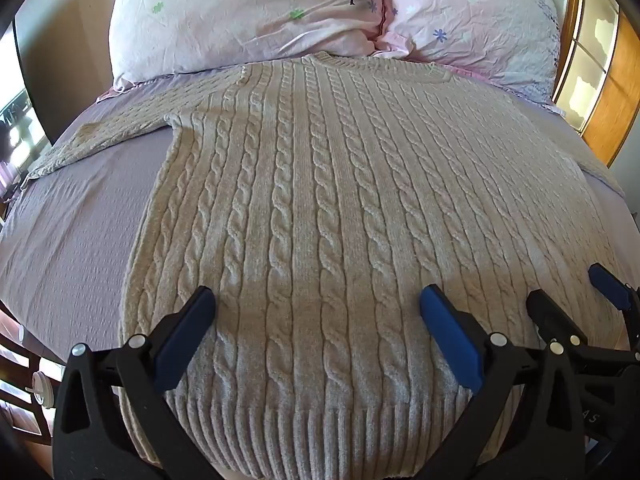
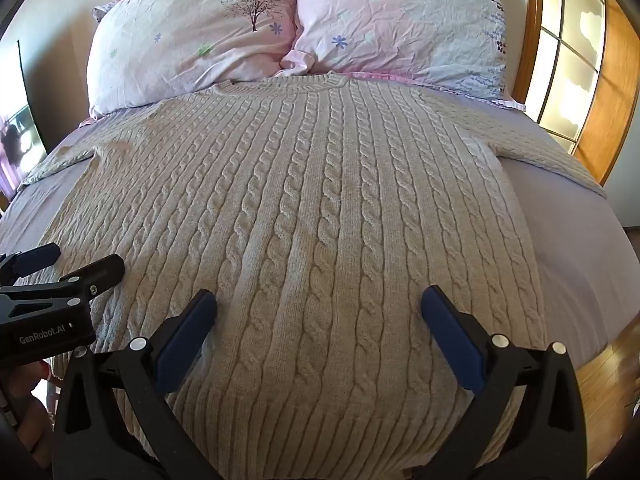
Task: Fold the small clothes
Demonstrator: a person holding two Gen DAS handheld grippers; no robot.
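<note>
A cream cable-knit sweater (image 1: 320, 200) lies flat on the bed, collar toward the pillows, ribbed hem nearest me. It also fills the right wrist view (image 2: 312, 216), with both sleeves spread out to the sides. My left gripper (image 1: 318, 304) is open and empty, hovering over the hem on the left half. My right gripper (image 2: 319, 304) is open and empty over the hem on the right half. Each gripper shows in the other's view, the right one (image 1: 568, 292) and the left one (image 2: 86, 260), side by side and close together.
Lilac bedsheet (image 1: 80, 216) under the sweater. Two pink floral pillows (image 1: 248, 20) (image 2: 400, 20) lie at the head of the bed. A wooden-framed window or door (image 2: 572, 60) stands at the right. Wood floor (image 2: 608, 384) shows past the bed's right edge.
</note>
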